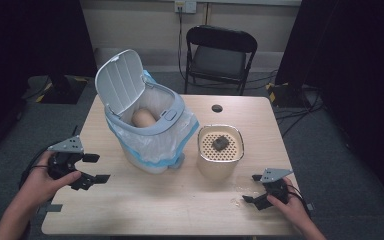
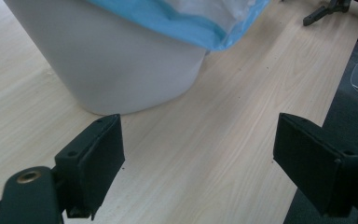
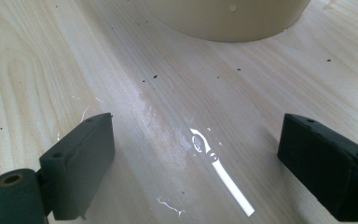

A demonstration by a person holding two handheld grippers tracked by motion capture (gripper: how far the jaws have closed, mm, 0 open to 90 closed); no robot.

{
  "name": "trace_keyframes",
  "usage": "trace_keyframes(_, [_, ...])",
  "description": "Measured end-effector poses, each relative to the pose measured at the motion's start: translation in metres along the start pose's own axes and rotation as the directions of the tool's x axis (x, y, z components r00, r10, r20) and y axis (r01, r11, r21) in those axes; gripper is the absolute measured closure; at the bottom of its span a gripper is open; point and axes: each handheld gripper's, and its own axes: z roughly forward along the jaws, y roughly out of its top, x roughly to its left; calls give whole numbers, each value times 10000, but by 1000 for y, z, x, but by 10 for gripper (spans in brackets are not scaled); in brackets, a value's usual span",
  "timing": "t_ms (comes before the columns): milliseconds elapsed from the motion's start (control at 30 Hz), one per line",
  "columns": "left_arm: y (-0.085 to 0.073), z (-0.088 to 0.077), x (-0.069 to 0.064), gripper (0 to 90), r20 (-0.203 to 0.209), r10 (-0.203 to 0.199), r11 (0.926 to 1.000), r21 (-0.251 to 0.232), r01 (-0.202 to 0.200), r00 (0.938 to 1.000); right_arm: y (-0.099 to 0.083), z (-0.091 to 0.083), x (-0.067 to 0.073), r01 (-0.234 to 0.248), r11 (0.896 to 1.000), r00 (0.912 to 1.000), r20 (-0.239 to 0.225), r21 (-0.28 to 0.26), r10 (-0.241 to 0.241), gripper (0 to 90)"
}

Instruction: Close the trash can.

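High view, bin (image 1: pixel 150 145) right of left gripper (image 1: pixel 91 168)

White bin (image 1: pixel 147 125), lid up, blue-edged liner, holds perhaps a potato (image 1: pixel 142 117).

White bin (image 1: pixel 150 125): the base is partly covered by the overhanging bag (image 1: pixel 155 145). The interior is mostly concealed by the rim and the raised lid (image 1: pixel 120 80), and the tan object (image 1: pixel 142 117) inside is part-hidden, its identity unclear. In the left gripper view the bin (image 2: pixel 121 60) is cut off by the top edge, rim and lid out of frame.

Beige container (image 1: pixel 220 150): the dark lump (image 1: pixel 220 143) on its perforated top is too small to identify. In the right gripper view its wall (image 3: pixel 228 18) is cut off at the top edge.

Dark specks (image 3: pixel 154 75) on the table (image 3: pixel 37 60): too small to identify.

Chair (image 1: pixel 220 55): the legs are partly hidden behind the table (image 1: pixel 180 200).
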Motion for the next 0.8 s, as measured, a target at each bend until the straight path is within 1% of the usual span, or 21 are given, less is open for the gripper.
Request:
trace_keyframes(133, [9, -6, 1, 157, 9, -35, 10000, 63, 35, 10000, 0, 0, 0, -10, 10000, 10000, 0, 3, 10, 103])
trace_keyframes(167, [11, -6, 2, 157, 94, -43, 10000, 69, 42, 9999, 0, 0, 0, -13, 10000, 10000, 2, 3, 13, 103])
trace_keyframes(200, [13, -8, 2, 158, 40, 30, 9999, 166, -31, 10000, 0, 0, 0, -11, 10000, 10000, 0, 4, 11, 103])
trace_keyframes(300, [20, -12, 4, 158, 45, -27, 9999, 119, 26, 10000, 0, 0, 0, -12, 10000, 10000, 1, 4, 12, 103])
trace_keyframes(333, [22, -14, 4, 158, -18, -25, 9999, 113, 26, 10000, 0, 0, 0, -12, 10000, 10000, -3, 4, 12, 103])
trace_keyframes(433, [29, -17, 7, 158, -25, 10, 9999, 115, -10, 10000, 0, 0, 0, -26, 10000, 10000, 10, -3, 26, 103])
trace_keyframes(533, [36, -20, 9, 158, -28, -11, 9997, 246, 11, 10000, 0, 0, 0, -26, 10000, 10000, 11, -7, 26, 103])
trace_keyframes(567, [39, -22, 10, 158, -69, 51, 9996, 262, -49, 10000, 0, 0, 0, -30, 10000, 10000, 12, -3, 30, 103])
trace_keyframes(633, [44, -24, 11, 158, -87, -14, 9999, 150, 15, 10000, 0, 0, 0, -20, 10000, 10000, 9, -13, 20, 103])
trace_keyframes(667, [47, -26, 13, 158, -142, 95, 9999, 98, -94, 9999, 0, 0, 0, -19, 10000, 10000, 9, -13, 19, 103])
trace_keyframes(700, [49, -27, 13, 158, -166, 27, 10000, 50, -26, 9999, 0, 0, 0, -19, 10000, 10000, 10, -14, 19, 103])
trace_keyframes(733, [52, -28, 14, 157, -144, 42, 10000, 13, -41, 9999, 0, 0, 0, -18, 10000, 10000, 9, -16, 18, 103])
trace_keyframes(767, [54, -29, 15, 157, -223, 32, 10000, 79, -31, 9997, 0, 0, 0, -15, 10000, 10000, 11, -14, 15, 103])
trace_keyframes(800, [57, -30, 16, 158, -176, 46, 10000, 24, -46, 9998, 0, 0, 0, -25, 10000, 10000, 10, -13, 25, 103])
